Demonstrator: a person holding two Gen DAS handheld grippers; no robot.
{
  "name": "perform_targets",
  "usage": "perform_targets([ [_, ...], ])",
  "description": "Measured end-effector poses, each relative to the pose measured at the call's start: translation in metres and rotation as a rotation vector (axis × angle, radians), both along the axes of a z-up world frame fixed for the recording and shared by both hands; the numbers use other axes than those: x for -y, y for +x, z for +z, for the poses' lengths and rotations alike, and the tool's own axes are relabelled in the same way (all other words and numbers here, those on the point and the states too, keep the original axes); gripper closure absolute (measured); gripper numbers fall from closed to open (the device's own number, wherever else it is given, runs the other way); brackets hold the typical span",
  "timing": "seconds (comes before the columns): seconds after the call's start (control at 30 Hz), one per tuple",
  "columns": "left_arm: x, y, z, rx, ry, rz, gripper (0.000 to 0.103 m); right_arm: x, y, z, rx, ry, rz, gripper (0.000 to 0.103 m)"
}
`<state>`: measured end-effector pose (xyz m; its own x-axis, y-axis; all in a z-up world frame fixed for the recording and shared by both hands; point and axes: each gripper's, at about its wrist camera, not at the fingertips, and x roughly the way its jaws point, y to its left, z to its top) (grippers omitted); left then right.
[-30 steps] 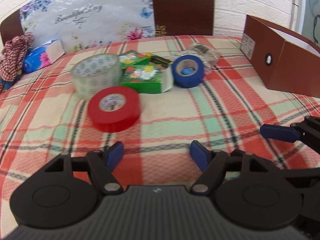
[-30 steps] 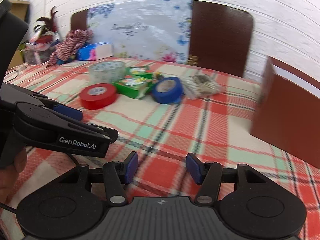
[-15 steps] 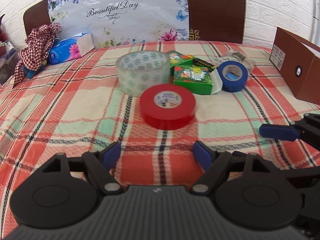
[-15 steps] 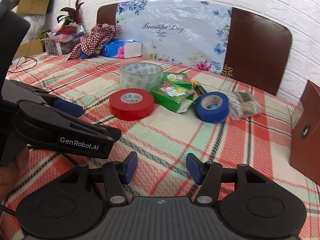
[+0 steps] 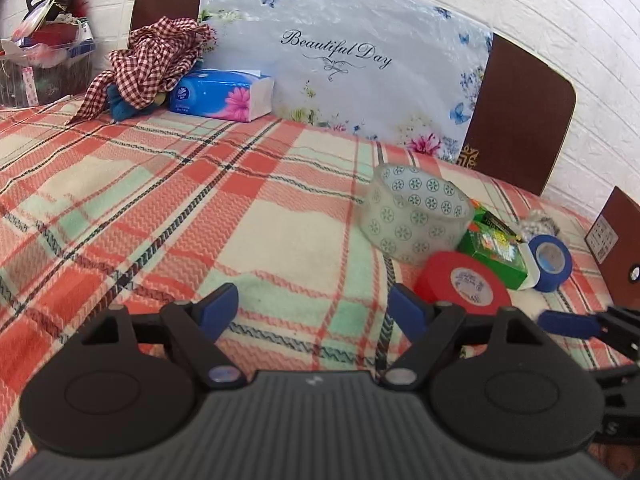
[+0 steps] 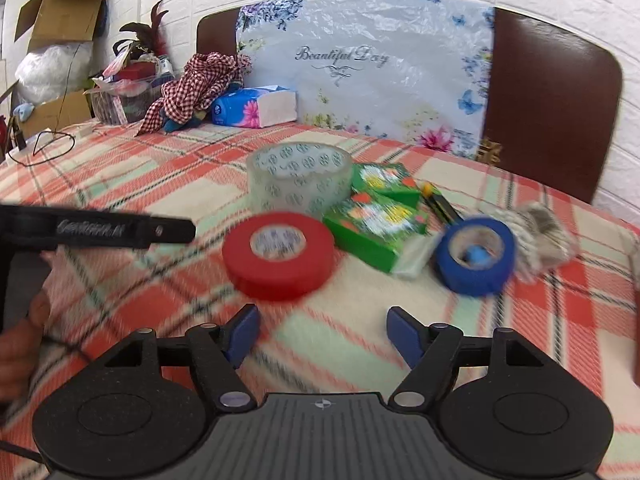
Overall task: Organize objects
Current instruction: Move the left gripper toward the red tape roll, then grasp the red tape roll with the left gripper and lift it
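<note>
A red tape roll (image 6: pixel 279 254) lies flat on the plaid tablecloth, just ahead of my right gripper (image 6: pixel 322 330), which is open and empty. Behind it stand a clear patterned tape roll (image 6: pixel 298 178), two green boxes (image 6: pixel 374 228) and a blue tape roll (image 6: pixel 476 254). In the left wrist view the red roll (image 5: pixel 464 284) sits ahead and right of my left gripper (image 5: pixel 314 306), which is open and empty over bare cloth. The clear roll (image 5: pixel 416 216), green box (image 5: pixel 494 250) and blue roll (image 5: pixel 550 258) lie beyond it.
A brown box (image 5: pixel 618 240) stands at the right edge. A blue tissue pack (image 5: pixel 222 96) and a checked cloth (image 5: pixel 154 60) lie at the back by a floral board (image 5: pixel 352 64). A bundle of string (image 6: pixel 536 234) lies right of the blue roll.
The left gripper has swung left, so the tape rolls now sit at its right. The right gripper has moved forward towards the red roll. Both stay open.
</note>
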<state>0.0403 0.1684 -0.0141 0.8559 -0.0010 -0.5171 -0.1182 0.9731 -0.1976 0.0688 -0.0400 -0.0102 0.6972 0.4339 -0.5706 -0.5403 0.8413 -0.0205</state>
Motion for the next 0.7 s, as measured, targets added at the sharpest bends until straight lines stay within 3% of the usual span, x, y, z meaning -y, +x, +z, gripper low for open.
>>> perform_targets([
  [0.1, 0.0, 0.002, -0.001, 0.003, -0.005, 0.001, 0.019, -0.023, 0.016, -0.002, -0.011, 0.011, 0.044, 0.024],
  [0.17, 0.0, 0.001, -0.001, 0.004, -0.007, 0.002, 0.019, -0.036, 0.023, -0.001, -0.005, -0.002, 0.062, 0.03],
  [0.3, 0.001, 0.001, -0.001, 0.001, 0.005, 0.001, 0.019, -0.032, 0.02, -0.001, 0.01, -0.018, 0.079, 0.031],
  [0.53, 0.008, 0.003, -0.002, -0.015, 0.049, -0.001, 0.017, 0.033, -0.014, 0.0, -0.001, -0.023, -0.019, 0.032],
  [0.7, 0.045, 0.012, -0.001, -0.072, 0.232, -0.041, 0.016, 0.124, -0.044, 0.002, 0.007, -0.067, -0.227, 0.032],
])
